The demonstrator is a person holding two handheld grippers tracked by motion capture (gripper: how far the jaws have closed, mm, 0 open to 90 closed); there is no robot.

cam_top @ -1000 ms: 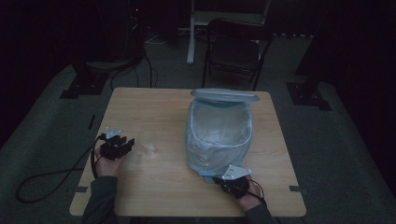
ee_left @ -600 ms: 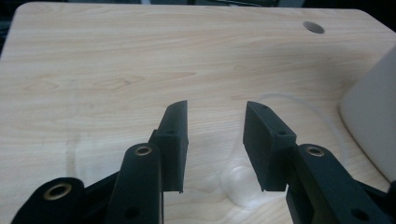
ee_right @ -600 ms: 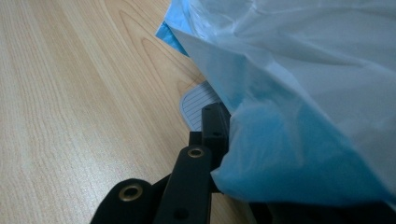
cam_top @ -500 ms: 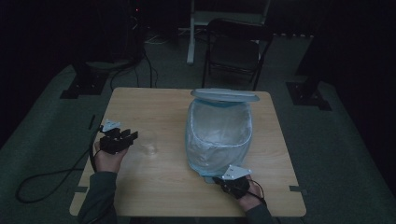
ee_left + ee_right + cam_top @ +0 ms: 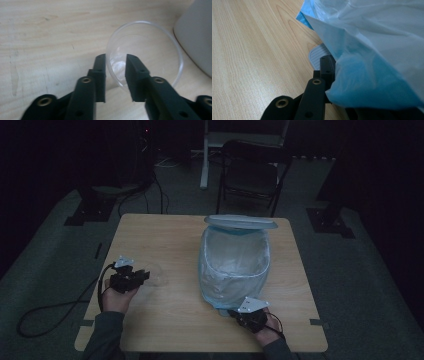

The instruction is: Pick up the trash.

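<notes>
A clear plastic cup [image 5: 150, 50] lies on its side on the wooden table [image 5: 165, 235], left of a white bin lined with a pale blue plastic bag [image 5: 235, 265]. My left gripper [image 5: 115, 60] straddles the cup's rim, one jaw inside and one outside. Its jaws have just been closing, and a gap still shows beside the thin wall. In the high view the left gripper [image 5: 144, 276] points right at the cup [image 5: 156, 272]. My right gripper [image 5: 235, 312] is at the bin's near foot, shut on the bag [image 5: 374, 50], which drapes over one jaw.
The bin's lid [image 5: 240, 222] stands open at the far side. A grey ribbed pedal [image 5: 318, 53] pokes out under the bag. The bin's white wall [image 5: 197, 32] is close to the cup. A dark folding chair [image 5: 250, 175] stands beyond the table.
My left gripper has turned and edged a little right onto the cup. The right hand, bin and bag have stayed put.
</notes>
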